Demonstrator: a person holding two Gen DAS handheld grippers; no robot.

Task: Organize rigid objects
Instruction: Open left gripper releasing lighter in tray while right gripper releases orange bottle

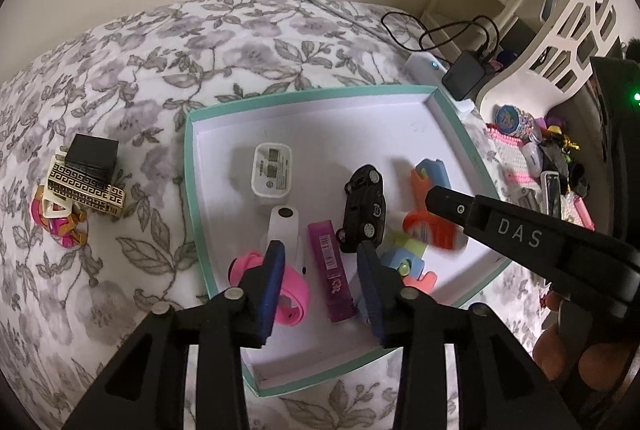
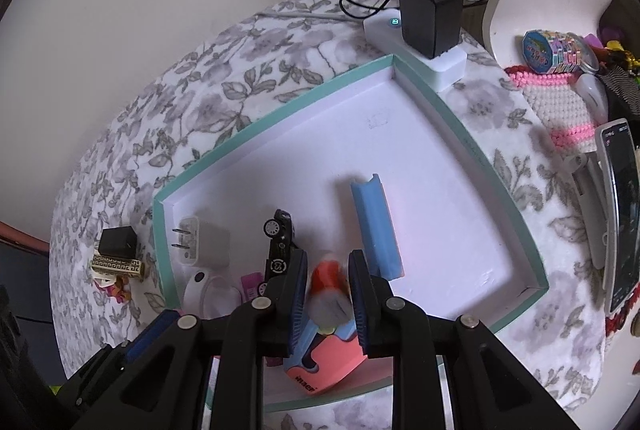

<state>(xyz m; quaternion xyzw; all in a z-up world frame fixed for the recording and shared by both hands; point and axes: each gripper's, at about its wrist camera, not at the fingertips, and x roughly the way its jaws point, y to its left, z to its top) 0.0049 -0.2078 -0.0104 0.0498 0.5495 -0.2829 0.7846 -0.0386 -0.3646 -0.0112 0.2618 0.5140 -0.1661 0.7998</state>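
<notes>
A teal-rimmed white tray (image 1: pixel 192 158) lies on the flowered bed. In it are a white charger (image 1: pixel 272 172), a black toy car (image 1: pixel 364 206), a purple tube (image 1: pixel 334 270), a pink band (image 1: pixel 290 296) and coloured blocks (image 1: pixel 430 172). My left gripper (image 1: pixel 322 286) is open and empty above the tray's near part. My right gripper (image 2: pixel 328 292) has an orange-and-grey cylinder (image 2: pixel 328 290) blurred between its fingers, over a coral block (image 2: pixel 324 362), beside a blue block (image 2: pixel 376 226). The car (image 2: pixel 280 242) and charger (image 2: pixel 204 242) lie to its left.
A black cube on a gold-patterned box (image 1: pixel 90 174) with pink and orange pieces lies on the bed left of the tray. A white power strip with a black adapter (image 2: pixel 428 18) is behind the tray. A knitted mat with trinkets (image 2: pixel 560 102) and a phone (image 2: pixel 622 206) lie right.
</notes>
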